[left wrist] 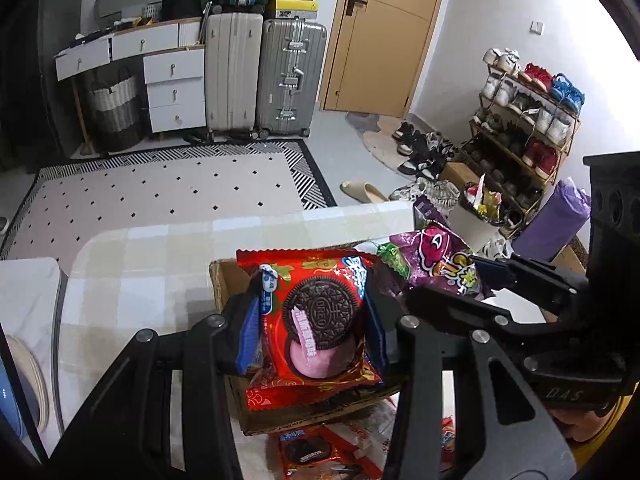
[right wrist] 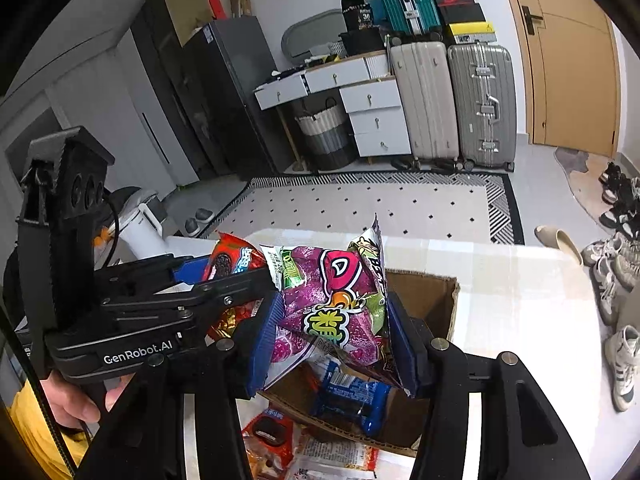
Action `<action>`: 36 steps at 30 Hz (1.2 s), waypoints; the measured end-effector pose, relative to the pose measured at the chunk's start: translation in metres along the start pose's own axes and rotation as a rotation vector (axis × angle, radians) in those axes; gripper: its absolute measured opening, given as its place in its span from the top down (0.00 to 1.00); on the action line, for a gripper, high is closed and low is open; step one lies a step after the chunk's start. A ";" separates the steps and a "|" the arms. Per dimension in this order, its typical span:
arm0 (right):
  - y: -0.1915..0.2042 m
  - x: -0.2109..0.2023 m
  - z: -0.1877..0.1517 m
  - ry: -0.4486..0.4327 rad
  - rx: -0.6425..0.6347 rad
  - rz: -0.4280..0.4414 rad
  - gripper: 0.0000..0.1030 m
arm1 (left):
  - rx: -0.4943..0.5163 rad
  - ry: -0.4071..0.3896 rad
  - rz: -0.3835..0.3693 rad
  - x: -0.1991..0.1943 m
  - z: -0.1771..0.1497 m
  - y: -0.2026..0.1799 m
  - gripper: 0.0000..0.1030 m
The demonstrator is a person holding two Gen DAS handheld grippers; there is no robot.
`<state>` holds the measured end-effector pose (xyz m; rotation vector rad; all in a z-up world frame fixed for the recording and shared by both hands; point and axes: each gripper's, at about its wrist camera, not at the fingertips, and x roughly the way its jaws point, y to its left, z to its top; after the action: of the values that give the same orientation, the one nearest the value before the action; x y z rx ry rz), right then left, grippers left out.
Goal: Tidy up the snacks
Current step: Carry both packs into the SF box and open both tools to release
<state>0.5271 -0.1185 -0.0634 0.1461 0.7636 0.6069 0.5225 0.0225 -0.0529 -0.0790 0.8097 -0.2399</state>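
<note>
I see the table (left wrist: 160,248) under its pale checked cloth, with an open cardboard box (right wrist: 436,300) standing on it. My left gripper (left wrist: 312,320) is clamped on a red Oreo packet (left wrist: 320,320), held over the box. My right gripper (right wrist: 332,336) is clamped on a purple snack bag (right wrist: 332,300), also above the box. Inside the box lies a blue cookie packet (right wrist: 352,396). More red packets (right wrist: 268,436) lie on the cloth just beside it.

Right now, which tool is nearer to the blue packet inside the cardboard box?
Right. The right tool, shut on the purple bag, hangs just above the blue packet; the left tool is off to its left.
</note>
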 end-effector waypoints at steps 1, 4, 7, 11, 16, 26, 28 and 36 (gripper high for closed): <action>0.000 0.001 -0.001 0.003 -0.001 -0.004 0.50 | -0.012 0.011 -0.007 0.004 -0.001 0.002 0.61; -0.002 0.007 -0.005 0.017 0.000 -0.007 0.49 | -0.032 0.031 -0.005 0.018 -0.004 0.006 0.61; -0.007 0.014 -0.009 0.035 0.004 -0.015 0.49 | -0.033 0.052 0.000 0.030 -0.009 0.009 0.61; -0.014 0.023 -0.012 0.054 0.028 -0.022 0.49 | -0.008 0.063 0.015 0.041 -0.015 0.008 0.61; -0.021 0.037 -0.019 0.093 0.043 -0.026 0.49 | -0.015 0.080 -0.002 0.055 -0.023 0.014 0.61; -0.029 0.046 -0.030 0.117 0.052 -0.045 0.47 | -0.026 0.111 -0.008 0.086 -0.032 0.025 0.57; -0.031 0.045 -0.030 0.113 0.055 -0.050 0.47 | -0.031 0.109 -0.012 0.086 -0.032 0.027 0.51; -0.023 0.028 -0.028 0.068 0.042 -0.063 0.47 | -0.023 0.083 0.019 0.069 -0.031 0.028 0.37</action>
<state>0.5343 -0.1243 -0.1079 0.1396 0.8443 0.5381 0.5505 0.0338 -0.1276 -0.0831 0.8956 -0.2172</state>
